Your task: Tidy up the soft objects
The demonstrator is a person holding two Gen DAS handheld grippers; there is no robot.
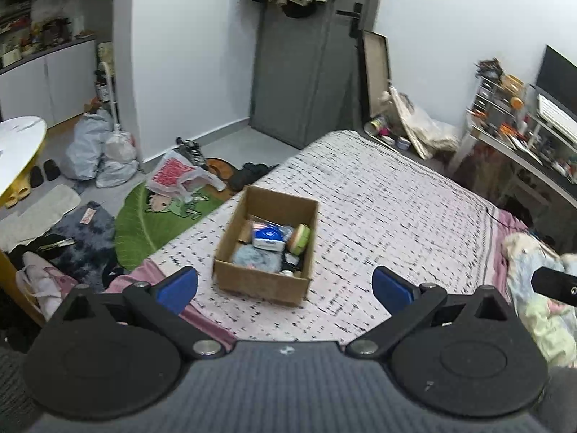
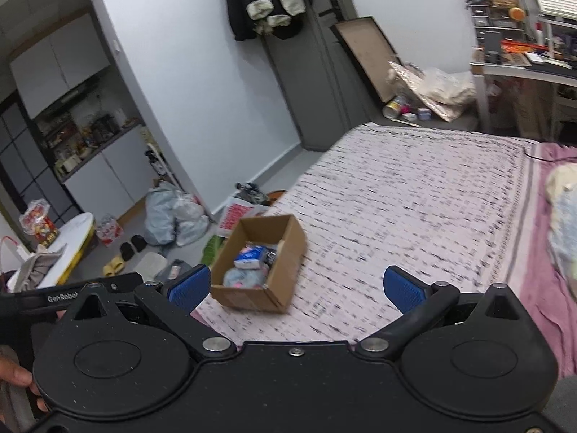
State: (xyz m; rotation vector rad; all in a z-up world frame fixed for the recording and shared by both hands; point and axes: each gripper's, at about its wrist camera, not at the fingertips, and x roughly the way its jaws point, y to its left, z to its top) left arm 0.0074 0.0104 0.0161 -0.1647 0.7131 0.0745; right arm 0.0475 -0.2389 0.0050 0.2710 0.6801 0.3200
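An open cardboard box sits on the bed near its left edge, also in the right wrist view. It holds several soft items: a light blue fuzzy cloth, a blue-and-white tissue pack and a green-and-cream round plush. My left gripper is open and empty, held above the bed just short of the box. My right gripper is open and empty, to the right of the box and behind it. A pastel soft blanket lies at the bed's right edge.
The bed has a white black-dashed cover over a pink sheet. The floor at left holds a green rug, bags, shoes and clothes. A grey door stands at the back. A cluttered desk stands at right.
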